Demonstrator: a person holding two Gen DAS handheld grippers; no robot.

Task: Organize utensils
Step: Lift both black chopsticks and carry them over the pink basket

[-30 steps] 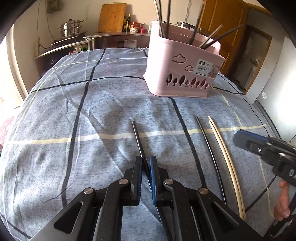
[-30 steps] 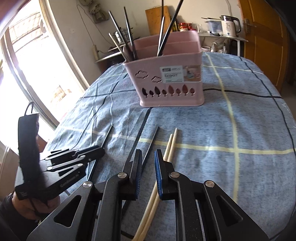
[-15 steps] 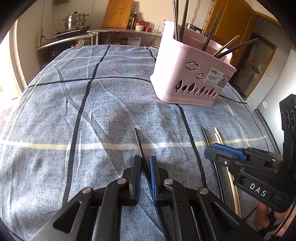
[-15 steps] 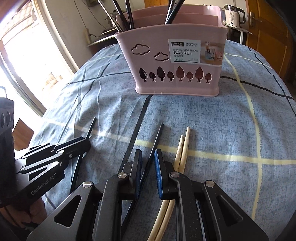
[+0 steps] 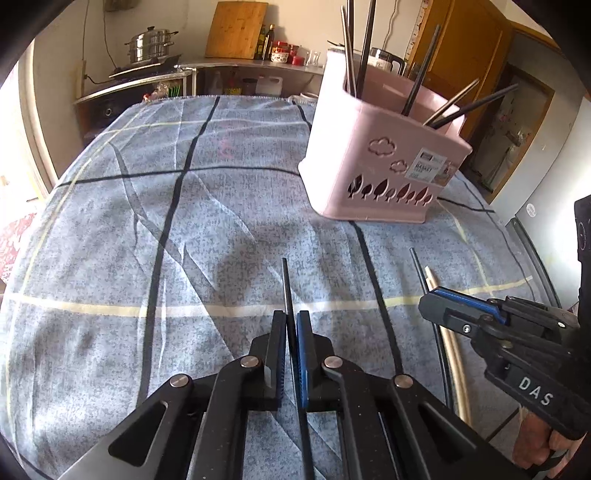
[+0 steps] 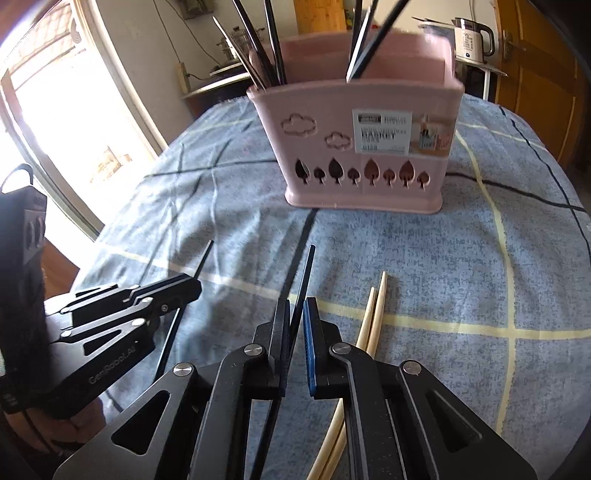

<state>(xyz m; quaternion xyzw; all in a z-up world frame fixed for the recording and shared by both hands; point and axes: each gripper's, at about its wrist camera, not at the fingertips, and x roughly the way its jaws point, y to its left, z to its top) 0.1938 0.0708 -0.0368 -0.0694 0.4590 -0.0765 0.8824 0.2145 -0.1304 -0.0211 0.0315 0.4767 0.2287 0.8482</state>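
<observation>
A pink chopstick basket (image 5: 380,162) (image 6: 364,144) stands on the blue checked cloth, with several dark chopsticks upright in it. My left gripper (image 5: 291,320) is shut on a black chopstick (image 5: 286,288) that lies on the cloth. My right gripper (image 6: 295,306) straddles a second black chopstick (image 6: 304,280), its jaws narrowly apart, the chopstick against the left pad. Two pale wooden chopsticks (image 6: 375,314) (image 5: 448,332) lie just right of it. Each gripper shows in the other's view: the left gripper (image 6: 184,291), the right gripper (image 5: 443,310).
The cloth-covered table (image 5: 184,221) rounds off near both grippers. A counter with a steel pot (image 5: 151,44), a cutting board (image 5: 236,29) and bottles stands behind. A kettle (image 6: 471,35) sits at the far right. A bright window (image 6: 55,110) is at the left.
Both grippers have come down and forward. The left jaws have closed onto the black chopstick. The right gripper shifted left from the wooden pair to the second black chopstick.
</observation>
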